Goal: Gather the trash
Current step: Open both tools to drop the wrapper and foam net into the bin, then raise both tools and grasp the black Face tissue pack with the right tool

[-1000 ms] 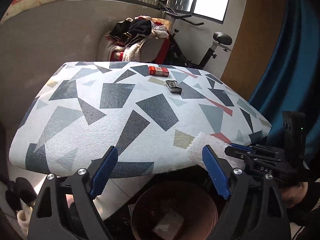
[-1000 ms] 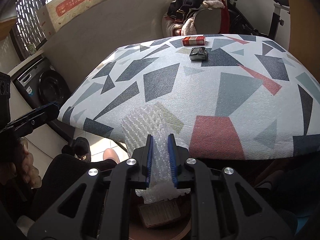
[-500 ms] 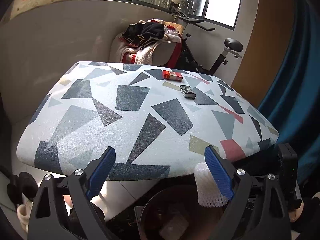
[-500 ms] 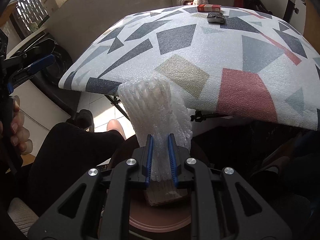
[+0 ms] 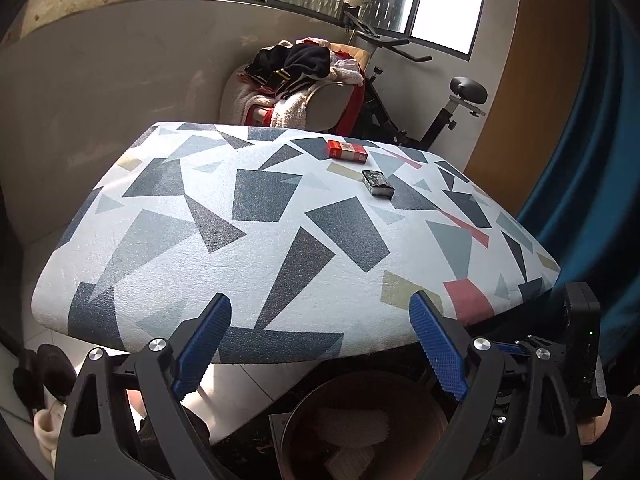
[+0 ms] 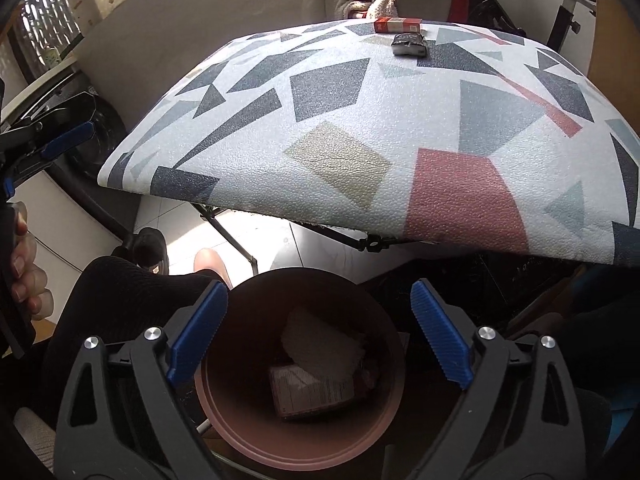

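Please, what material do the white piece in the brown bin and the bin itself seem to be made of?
The white piece looks like soft foam netting, matte: its surface shows a fine mesh texture and it lies crumpled. The brown bin looks like moulded plastic with a smooth, slightly glossy finish: its round rim is even and catches light. Neither can be confirmed from sight alone.

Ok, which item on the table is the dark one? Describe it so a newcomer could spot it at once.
Start at the table with the grey, navy and red geometric cover, and look to its far end near the exercise bike. Two small packs lie there: the dark pack is the nearer one. It is blackish and crumpled-looking, unlike the bright red pack just behind it.
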